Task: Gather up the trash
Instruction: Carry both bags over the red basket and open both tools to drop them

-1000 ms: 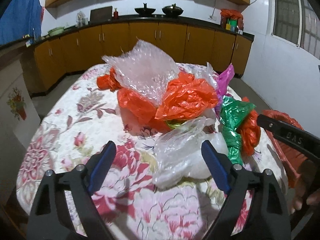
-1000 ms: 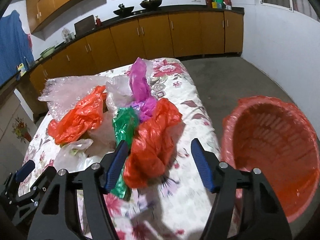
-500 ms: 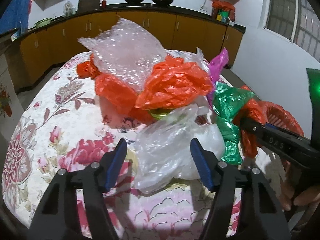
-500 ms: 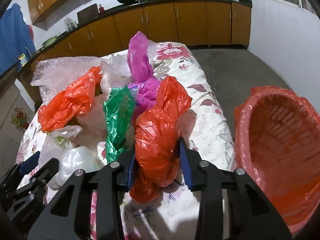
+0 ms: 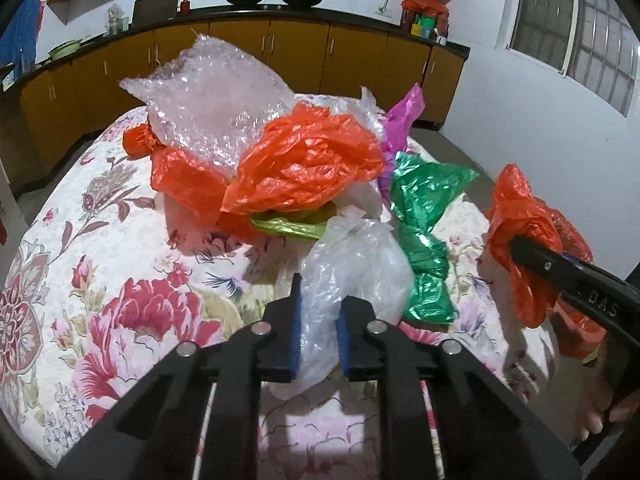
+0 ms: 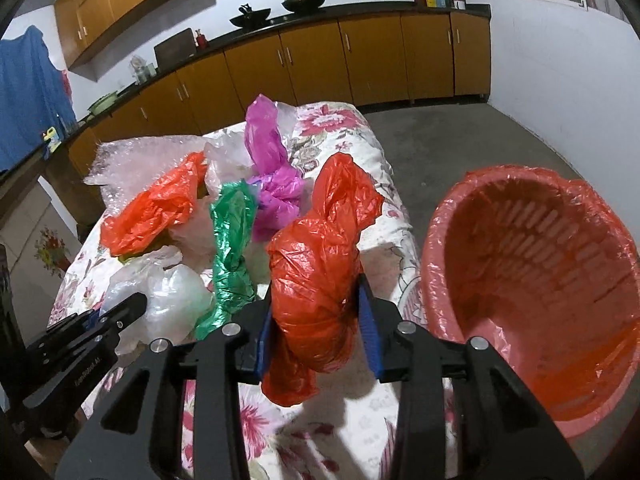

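Note:
A heap of plastic trash lies on the floral table (image 5: 100,248). My left gripper (image 5: 318,328) is shut on a clear plastic bag (image 5: 356,264) at the heap's near edge. My right gripper (image 6: 316,320) is shut on a red-orange plastic bag (image 6: 316,264) and holds it lifted beside the table's right edge; that bag also shows in the left wrist view (image 5: 520,220). A red basket (image 6: 532,272) lined with a red bag stands just right of the table.
The heap also holds a green bag (image 5: 424,216), an orange bag (image 5: 304,164), a magenta bag (image 6: 268,160) and bubble wrap (image 5: 208,96). Kitchen cabinets (image 6: 320,64) line the back wall. Bare concrete floor (image 6: 460,136) lies beyond the basket.
My left gripper moved forward and closed on the clear bag. My right gripper closed on the red-orange bag and lifted it off the table.

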